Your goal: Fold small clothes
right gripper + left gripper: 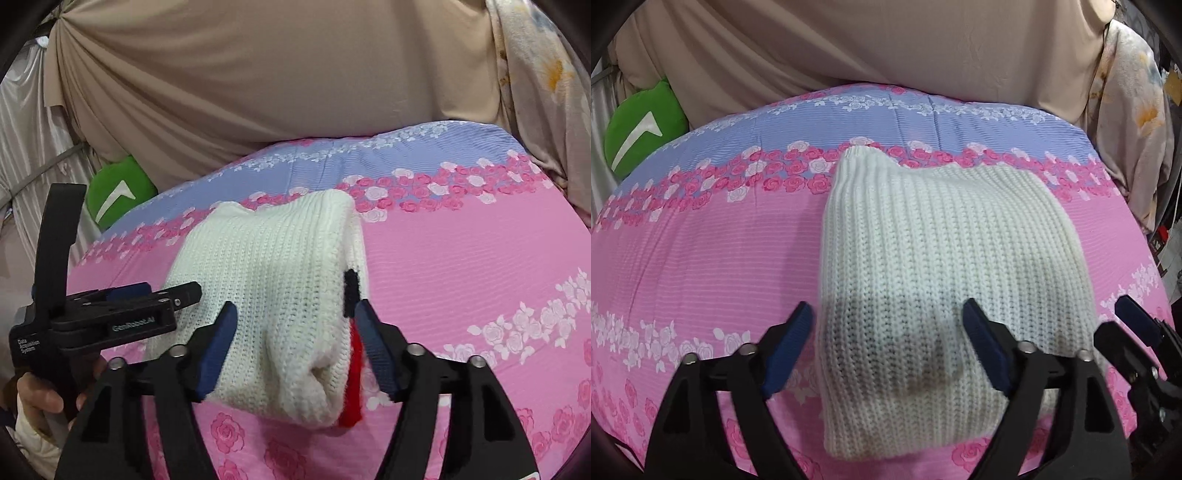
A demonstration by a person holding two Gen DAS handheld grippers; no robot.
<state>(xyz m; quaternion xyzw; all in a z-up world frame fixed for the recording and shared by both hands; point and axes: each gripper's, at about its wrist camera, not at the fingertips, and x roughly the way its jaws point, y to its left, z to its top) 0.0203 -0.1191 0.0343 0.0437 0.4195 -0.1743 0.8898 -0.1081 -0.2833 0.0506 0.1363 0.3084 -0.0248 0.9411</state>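
A white ribbed knit garment (pixel 923 266) lies folded into a thick bundle on the pink floral bedsheet (pixel 701 258). In the right wrist view the knit garment (pixel 273 280) shows a red strip (pixel 352 387) and a black patch (pixel 351 291) along its right edge. My left gripper (pixel 890 343) hangs open over the garment's near end, its blue pads apart and not pressing on the knit. My right gripper (pixel 295 347) also stands open, straddling the near end of the bundle. The right gripper (pixel 1137 328) shows at the right edge of the left wrist view. A hand (pixel 40 395) holds the left gripper (pixel 155 295).
A beige draped cloth (pixel 886 55) hangs behind the bed. A green cushion (pixel 642 125) sits at the far left corner. Pale flowered fabric (pixel 1130 110) hangs at the right. The bedsheet (pixel 461 266) stretches on to the right of the garment.
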